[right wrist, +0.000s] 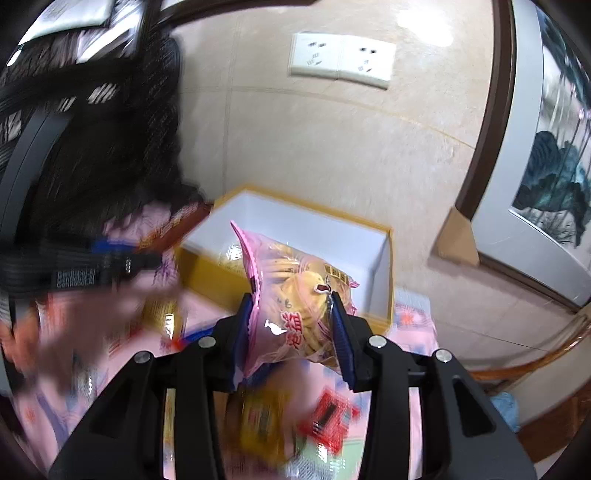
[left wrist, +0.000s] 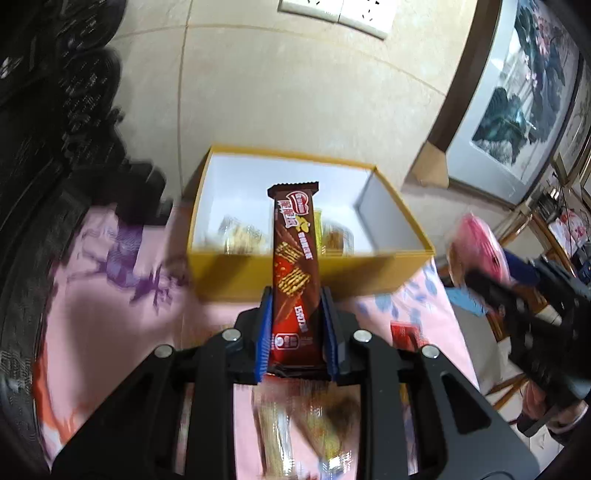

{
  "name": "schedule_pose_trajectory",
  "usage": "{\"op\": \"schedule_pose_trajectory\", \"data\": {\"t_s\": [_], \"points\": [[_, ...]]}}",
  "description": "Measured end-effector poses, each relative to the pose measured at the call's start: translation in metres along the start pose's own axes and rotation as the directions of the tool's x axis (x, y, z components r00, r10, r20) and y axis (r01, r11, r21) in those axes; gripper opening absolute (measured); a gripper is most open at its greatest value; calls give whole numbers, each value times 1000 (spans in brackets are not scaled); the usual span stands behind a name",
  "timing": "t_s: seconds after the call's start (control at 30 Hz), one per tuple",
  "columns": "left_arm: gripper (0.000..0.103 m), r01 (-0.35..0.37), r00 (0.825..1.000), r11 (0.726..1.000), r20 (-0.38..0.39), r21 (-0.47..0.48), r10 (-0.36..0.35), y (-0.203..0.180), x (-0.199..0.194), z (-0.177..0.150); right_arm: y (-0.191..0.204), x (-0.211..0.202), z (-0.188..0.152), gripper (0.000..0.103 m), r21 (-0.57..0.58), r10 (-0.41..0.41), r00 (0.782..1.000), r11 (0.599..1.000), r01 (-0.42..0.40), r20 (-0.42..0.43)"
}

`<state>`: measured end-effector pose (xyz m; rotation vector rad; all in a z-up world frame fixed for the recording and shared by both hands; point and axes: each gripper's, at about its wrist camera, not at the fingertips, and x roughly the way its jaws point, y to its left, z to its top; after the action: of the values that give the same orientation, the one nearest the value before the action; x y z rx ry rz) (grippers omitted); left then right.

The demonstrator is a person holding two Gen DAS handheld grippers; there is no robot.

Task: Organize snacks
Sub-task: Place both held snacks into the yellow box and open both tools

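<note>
Both my wrist cams ride close behind fingers, angled down toward wall; left and right views share yellow box, wall socket.

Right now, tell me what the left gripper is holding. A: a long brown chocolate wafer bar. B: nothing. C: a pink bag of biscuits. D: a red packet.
A: in the left wrist view the left gripper has its blue pads clamped on the sides of a long brown chocolate wafer bar, which points toward the yellow box.
</note>
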<state>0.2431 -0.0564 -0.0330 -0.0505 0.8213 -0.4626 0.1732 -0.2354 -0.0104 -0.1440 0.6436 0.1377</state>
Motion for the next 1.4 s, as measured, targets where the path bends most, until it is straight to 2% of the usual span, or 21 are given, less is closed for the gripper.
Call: {"op": "schedule_pose_trajectory", "data": {"t_s": [0.07,0.23,0.37,0.57,0.67,0.73,0.77,0.8,0.83,0.93,1.07,1.13,1.27,1.4], "points": [[24,-7,1000,1000,9,-5,7,0,14,23,-17,27,25,41,47,10,1000,999,-10,7],[24,-43,998,999,36,4,43,1,31,59,-47,85,55,41,164,31,999,986,-25,-33],[24,-66,997,998,28,19,66,4,38,65,-59,133,66,42,218,39,996,976,-20,-86],[25,-101,995,995,-21,14,101,16,69,74,-60,169,67,45,248,51,984,969,-7,-173],[26,-134,990,991,-48,26,135,17,86,80,-61,171,66,46,272,61,982,962,-10,-180],[47,-165,985,986,-48,38,167,15,91,83,-62,169,67,48,279,62,984,960,-12,-169],[63,-188,981,981,-31,38,189,14,92,84,-62,168,68,51,278,56,985,961,-8,-165],[65,-197,980,980,-19,38,198,13,91,86,-62,166,69,54,277,52,986,961,-6,-161],[65,-197,980,979,-13,42,198,12,91,87,-63,165,70,54,277,52,987,961,-7,-155],[74,-212,977,976,-18,56,213,10,96,90,-64,156,73,55,285,53,989,958,-11,-138],[83,-217,973,974,-62,60,221,11,107,89,-68,141,77,55,309,63,992,951,-25,-114],[85,-227,972,973,-57,51,230,12,103,87,-70,129,77,58,317,68,993,948,-34,-97],[89,-230,973,973,-19,1,230,16,72,76,-68,95,62,62,327,83,993,944,-52,-81],[91,-216,976,975,18,-57,217,26,33,52,-58,66,25,63,321,124,986,944,-82,-114]]}}
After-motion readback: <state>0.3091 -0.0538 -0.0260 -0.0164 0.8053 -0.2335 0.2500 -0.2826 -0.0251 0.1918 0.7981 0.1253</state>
